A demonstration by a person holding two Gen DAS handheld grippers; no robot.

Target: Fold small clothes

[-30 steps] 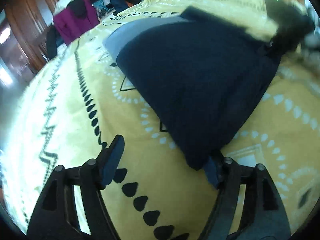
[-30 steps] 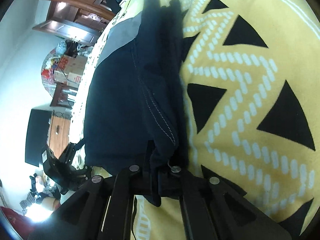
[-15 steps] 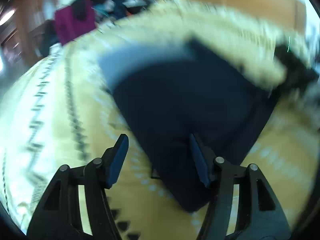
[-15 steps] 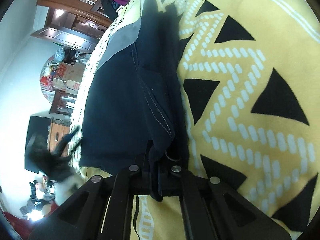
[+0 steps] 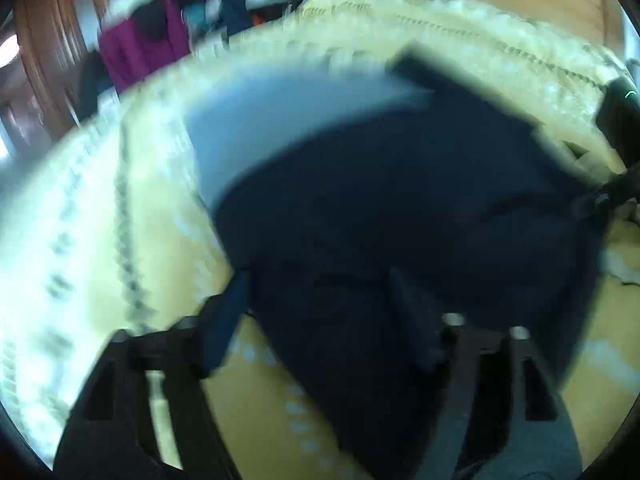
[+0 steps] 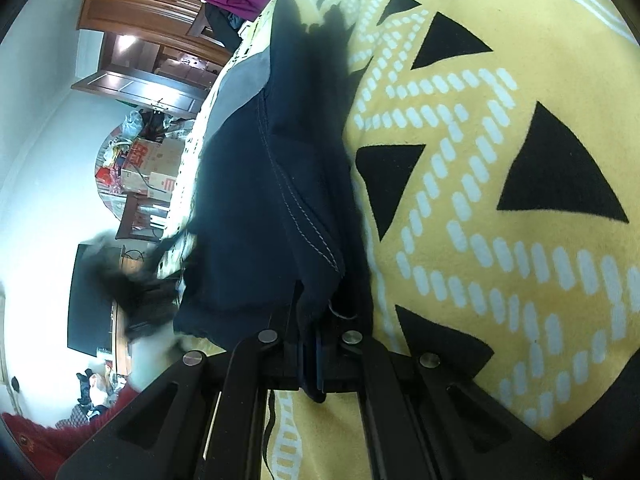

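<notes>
A: Where is the garment lying?

B: The dark navy garment [image 5: 400, 208] with its grey panel [image 5: 272, 120] is lying spread on the yellow patterned blanket [image 6: 500, 160], its stitched edge [image 6: 296, 208] running toward the right-hand tool.

A: And that tool?

B: The right gripper [image 6: 310, 354] is sitting with its jaws pressed together, pinching the near corner of the navy cloth; a fold is hanging out below the pads.

A: The other one?

B: The left gripper [image 5: 320, 308] is hovering over the garment's opposite edge, blurred. Its jaws have just been opening and are standing spread, with the cloth lying between them; I cannot see either finger [image 5: 228, 316] pressing on it.

A: Beyond the blanket?

B: A magenta garment [image 5: 140, 48] is piled at the far end, beside wooden cabinets [image 6: 132, 12]; cardboard boxes [image 6: 152, 160] are standing by the wall.
</notes>
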